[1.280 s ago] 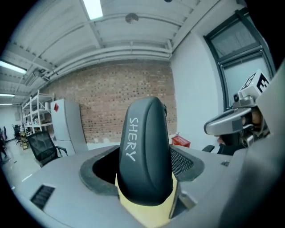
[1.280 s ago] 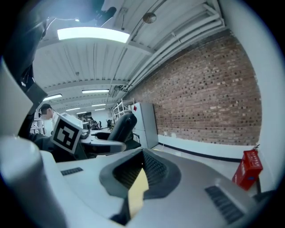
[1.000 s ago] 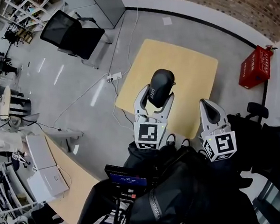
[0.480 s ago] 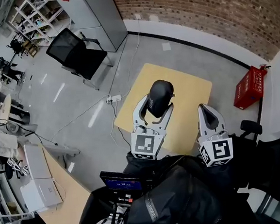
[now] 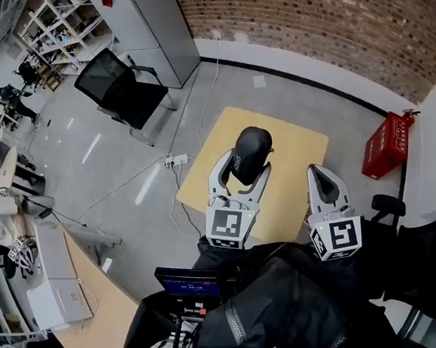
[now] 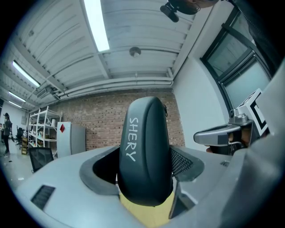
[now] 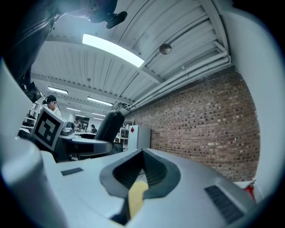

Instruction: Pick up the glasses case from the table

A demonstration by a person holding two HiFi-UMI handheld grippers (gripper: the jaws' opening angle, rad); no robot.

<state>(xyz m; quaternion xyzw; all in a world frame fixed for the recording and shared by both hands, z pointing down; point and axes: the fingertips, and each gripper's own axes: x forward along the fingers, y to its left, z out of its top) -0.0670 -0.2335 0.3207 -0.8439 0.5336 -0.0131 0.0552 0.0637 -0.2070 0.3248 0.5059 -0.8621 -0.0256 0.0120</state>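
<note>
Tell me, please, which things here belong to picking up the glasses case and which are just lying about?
Job in hand: glasses case; left gripper, shut on it; table below; right gripper, shut, empty.

Lying about: black office chair; red box; power strip on floor; grey cabinet.

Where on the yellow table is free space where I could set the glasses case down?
The table shows nothing lying on it. Free: the far strip toward the brick wall and the right side toward the red crate. Crowded: the near edge, covered by the left gripper holding the glasses case and the shut right gripper.
</note>
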